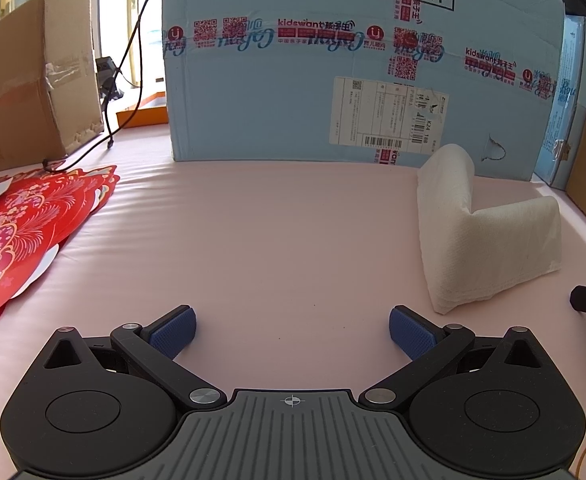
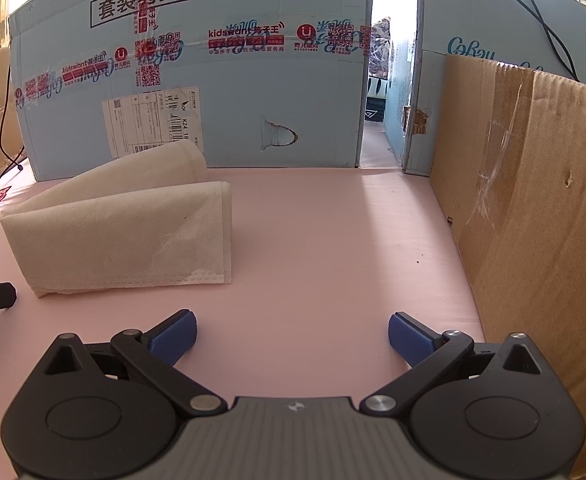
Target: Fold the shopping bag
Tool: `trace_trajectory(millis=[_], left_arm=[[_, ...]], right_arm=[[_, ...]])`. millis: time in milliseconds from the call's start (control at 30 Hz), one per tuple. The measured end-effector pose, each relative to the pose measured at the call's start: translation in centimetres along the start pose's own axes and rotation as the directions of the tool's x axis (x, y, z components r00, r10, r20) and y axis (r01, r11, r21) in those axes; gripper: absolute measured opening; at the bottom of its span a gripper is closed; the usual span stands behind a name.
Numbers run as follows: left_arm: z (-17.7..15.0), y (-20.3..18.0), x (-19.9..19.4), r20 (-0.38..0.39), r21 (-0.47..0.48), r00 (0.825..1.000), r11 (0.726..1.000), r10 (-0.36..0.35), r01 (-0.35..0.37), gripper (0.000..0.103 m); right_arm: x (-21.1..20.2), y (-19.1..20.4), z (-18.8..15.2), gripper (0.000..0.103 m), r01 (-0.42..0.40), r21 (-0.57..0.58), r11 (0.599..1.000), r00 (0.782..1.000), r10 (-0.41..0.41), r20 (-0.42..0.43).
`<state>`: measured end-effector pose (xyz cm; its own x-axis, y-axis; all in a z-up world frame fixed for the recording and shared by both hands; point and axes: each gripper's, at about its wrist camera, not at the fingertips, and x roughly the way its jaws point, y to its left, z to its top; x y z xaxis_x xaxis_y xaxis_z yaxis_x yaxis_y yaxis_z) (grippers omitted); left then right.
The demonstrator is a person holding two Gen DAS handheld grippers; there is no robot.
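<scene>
Shopping bag point(image 2: 125, 232): a white non-woven bag is found folded into a compact, thick packet, lying on the pink table cover point(image 2: 313, 260) just in front of the blue carton point(image 2: 197, 92).
Position against the carton: the bag is placed near the carton's shipping label point(image 2: 149, 124); its rear portion rises toward the carton face, and contact cannot be confirmed.
Fold condition: several layers are seen stacked at the right edge; one rolled or looped part at the back is not pressed flat.
Left gripper point(image 1: 291, 330): the jaws are spread wide, nothing is held, and it is kept low over the cover, in front of the carton and to the left of the bag.
Right gripper point(image 2: 291, 332): the jaws are likewise spread wide and empty, positioned in front of the carton and to the right of the bag, not touching it.
Progress: the folding is judged largely done, since the bag is released and compact.
Remaining: possibly the raised rear part is to be flattened; this is judged, not observed.
Other items: red paper decorations point(image 1: 25, 224) are noted well left of the carton.
</scene>
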<state>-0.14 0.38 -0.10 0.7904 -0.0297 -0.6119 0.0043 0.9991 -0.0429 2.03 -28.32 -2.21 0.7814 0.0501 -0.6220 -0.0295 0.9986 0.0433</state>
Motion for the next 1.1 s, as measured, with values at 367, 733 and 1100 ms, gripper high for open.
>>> trace_trajectory(millis=[367, 733, 1100], left_arm=[[-0.1, 2.9, -3.3, 0.332, -0.117, 0.907, 0.943, -0.259, 0.313, 0.103], [6.4, -3.4, -1.4, 0.163, 0.033, 0.95, 0.964, -0.266, 0.264, 0.103], [7.7, -7.9, 4.8, -0.125, 0.126, 0.967, 0.963, -0.222, 0.237, 0.086]], right_arm=[[-2.5, 0.5, -0.6, 0.102, -0.097, -0.028, 0.995, 0.985, 0.099, 0.141], [-4.5, -1.1, -0.9, 0.103, -0.293, 0.04, 0.955, 0.937, 0.279, 0.21], [-2.5, -3.2, -1.3, 0.103, -0.352, 0.231, 0.907, 0.936, 0.343, 0.077]])
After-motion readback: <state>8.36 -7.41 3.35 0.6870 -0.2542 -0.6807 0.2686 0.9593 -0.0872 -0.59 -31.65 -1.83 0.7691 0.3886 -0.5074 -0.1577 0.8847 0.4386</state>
